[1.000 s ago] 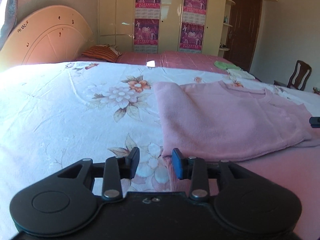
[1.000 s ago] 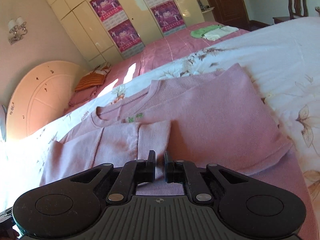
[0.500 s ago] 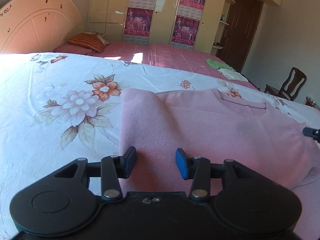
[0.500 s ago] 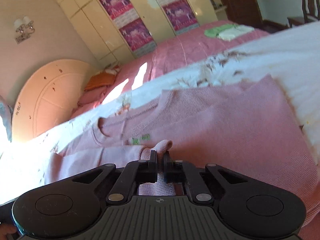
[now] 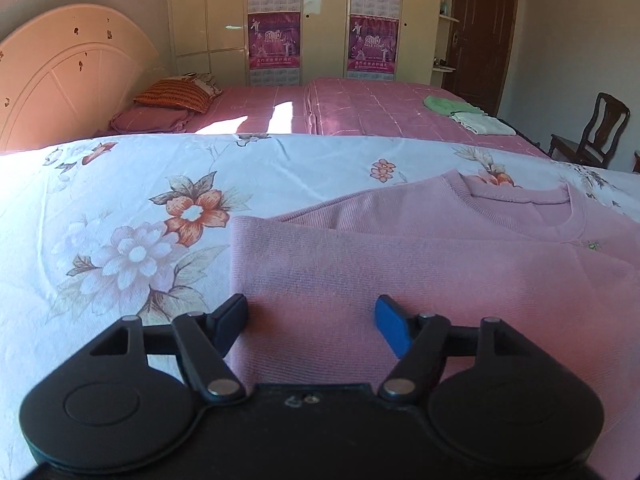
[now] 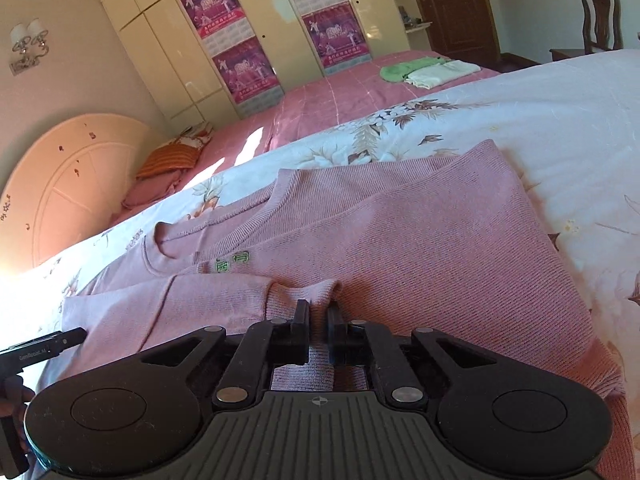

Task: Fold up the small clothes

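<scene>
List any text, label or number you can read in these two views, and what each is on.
"2010": on the purple wardrobe posters; their other lines are too small to read.
"GenRobot.AI", roughly: on the left gripper, small and hard to confirm.
Green mark on the pink sweater: shape visible, not readable.
Right gripper, shut on the sweater sleeve cuff: no text visible.

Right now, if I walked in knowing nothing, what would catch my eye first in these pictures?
First, the pink sweater spread on the flowered bedsheet, its sleeve folded across the chest. The right gripper pinches the sleeve cuff between nearly shut jaws, while the left gripper hangs over the sweater's side with jaws wide apart. Behind, purple posters brighten the cream wardrobe doors.
</scene>
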